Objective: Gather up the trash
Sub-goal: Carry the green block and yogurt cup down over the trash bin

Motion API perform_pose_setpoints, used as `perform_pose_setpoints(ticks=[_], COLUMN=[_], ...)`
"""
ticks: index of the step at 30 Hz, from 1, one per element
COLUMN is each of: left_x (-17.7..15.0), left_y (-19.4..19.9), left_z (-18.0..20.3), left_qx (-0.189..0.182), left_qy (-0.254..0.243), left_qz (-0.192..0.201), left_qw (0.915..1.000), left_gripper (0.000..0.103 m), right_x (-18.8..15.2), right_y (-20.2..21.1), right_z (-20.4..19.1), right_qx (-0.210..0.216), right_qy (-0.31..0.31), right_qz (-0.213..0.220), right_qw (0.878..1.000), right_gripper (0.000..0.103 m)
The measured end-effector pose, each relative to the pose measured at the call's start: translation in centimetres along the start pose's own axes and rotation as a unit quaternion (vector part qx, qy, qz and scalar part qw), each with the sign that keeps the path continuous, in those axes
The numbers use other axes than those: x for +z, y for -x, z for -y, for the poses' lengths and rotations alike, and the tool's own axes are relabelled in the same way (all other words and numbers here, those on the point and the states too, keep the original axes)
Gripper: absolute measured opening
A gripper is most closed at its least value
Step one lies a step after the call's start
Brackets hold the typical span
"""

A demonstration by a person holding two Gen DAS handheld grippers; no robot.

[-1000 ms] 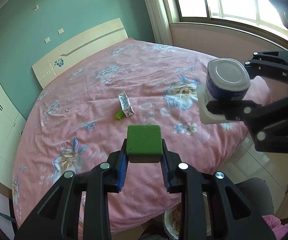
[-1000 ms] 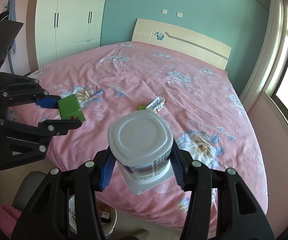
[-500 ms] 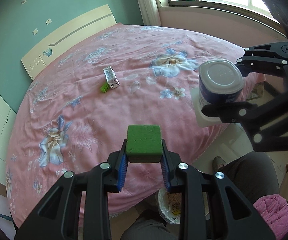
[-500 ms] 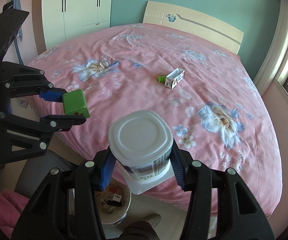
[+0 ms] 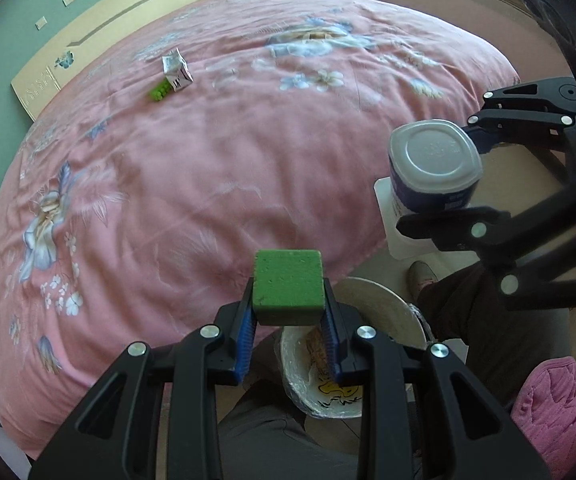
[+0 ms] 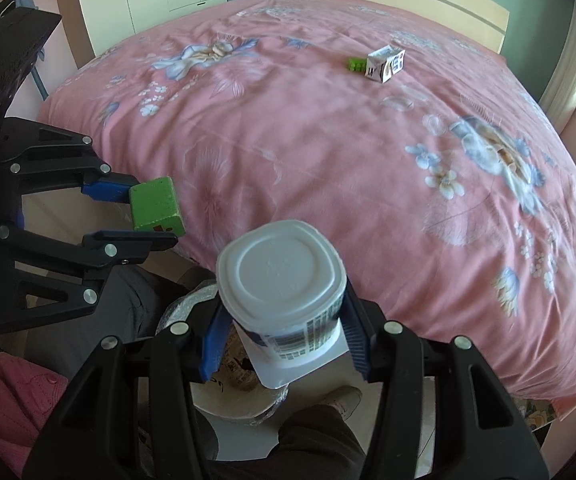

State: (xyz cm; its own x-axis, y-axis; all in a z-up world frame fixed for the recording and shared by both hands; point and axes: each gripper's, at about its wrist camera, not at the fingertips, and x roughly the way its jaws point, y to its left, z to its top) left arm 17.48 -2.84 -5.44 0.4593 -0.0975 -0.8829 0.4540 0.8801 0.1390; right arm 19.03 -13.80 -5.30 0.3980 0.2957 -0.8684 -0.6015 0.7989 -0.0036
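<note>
The left gripper (image 5: pixel 288 312) is clamped on a green block (image 5: pixel 287 286), its blue pads pressed to the block's two sides; the right gripper (image 6: pixel 284 332) is closed around a white yogurt cup (image 6: pixel 282 280), held upside down with its base toward the camera and its loose foil lid hanging below. Both loads hang past the foot edge of the bed (image 5: pixel 216 168), over the floor, with the lined trash bin (image 5: pixel 384 308) just below and between the two tools; the person's legs flank it.

The step in hand looks like the drop; to do it well, each load should sit squarely over the bin mouth before its jaws part, since the bin's opening is partly hidden behind the fingers in both views and its far rim lies near the mattress edge; the cup, being wide with a flapping lid, probably wants the middle of the opening.

Room is tight below, between knees, bed edge and bin rim; above the bed it is open. A small carton (image 6: pixel 386 65) and a green brick (image 6: pixel 355 65) touching it lie far up the bedspread, not yet collected.
</note>
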Motion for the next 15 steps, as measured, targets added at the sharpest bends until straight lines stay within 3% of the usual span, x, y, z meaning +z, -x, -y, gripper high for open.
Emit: perform_pose_setpoints(ticks=[15], left_x=[-5.2], left_y=[-8.8], left_z=[1.8], left_qx=[-0.039], left_qy=[0.019], left_qz=[-0.082], left_qw=[0.9957], left_gripper=[0.032], right_x=[-7.1], right_y=[-10.3], right_z=[-1.8], right_qx=[0.044], right_qy=[-0.033], right_qz=[-0.095], right_qw=[0.994], right_gripper=[0.052])
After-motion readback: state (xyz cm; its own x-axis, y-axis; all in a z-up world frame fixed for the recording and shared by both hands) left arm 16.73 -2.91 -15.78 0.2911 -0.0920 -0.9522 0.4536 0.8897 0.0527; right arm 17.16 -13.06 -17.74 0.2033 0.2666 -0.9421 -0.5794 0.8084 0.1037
